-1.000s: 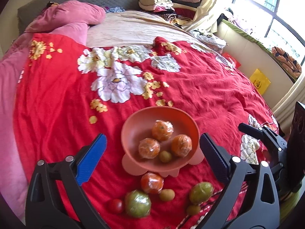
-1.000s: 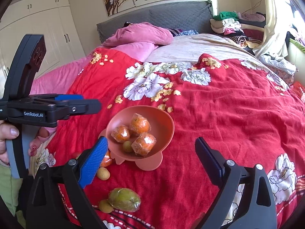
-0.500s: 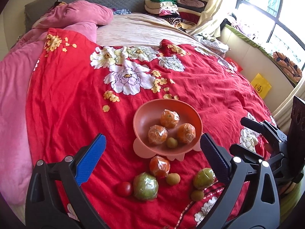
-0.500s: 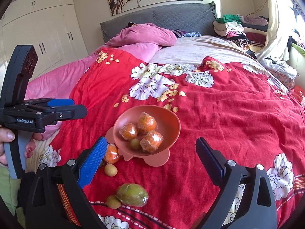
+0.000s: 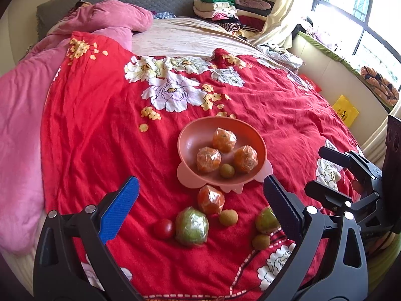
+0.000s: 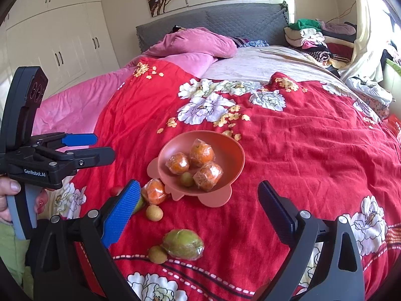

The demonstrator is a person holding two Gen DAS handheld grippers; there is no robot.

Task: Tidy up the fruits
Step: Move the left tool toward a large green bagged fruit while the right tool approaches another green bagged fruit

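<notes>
A pink bowl (image 5: pixel 190 138) (image 6: pixel 233 150) on the red bedspread holds three wrapped oranges (image 5: pixel 208 159) and a small longan (image 5: pixel 227 170). In front of it lie a wrapped orange (image 5: pixel 210 199) (image 6: pixel 154 192), a wrapped green fruit (image 5: pixel 191 227), a cherry tomato (image 5: pixel 163 228), longans (image 5: pixel 228 217) (image 6: pixel 154 212) and a green mango (image 5: pixel 265 223) (image 6: pixel 183 244). My left gripper (image 5: pixel 200 208) is open and empty above the loose fruit. My right gripper (image 6: pixel 198 213) is open and empty, also seen at right in the left wrist view (image 5: pixel 333 173).
The red floral bedspread (image 5: pixel 100 125) covers most of the bed. A pink quilt (image 5: pixel 22 115) lies at the left, and folded clothes (image 5: pixel 220 7) are stacked at the headboard. A window ledge (image 5: pixel 338 60) runs along the right side.
Both grippers have drawn back and up from the bowl, so the bowl and loose fruit sit farther away and more bedspread shows. Both stay open and empty.
</notes>
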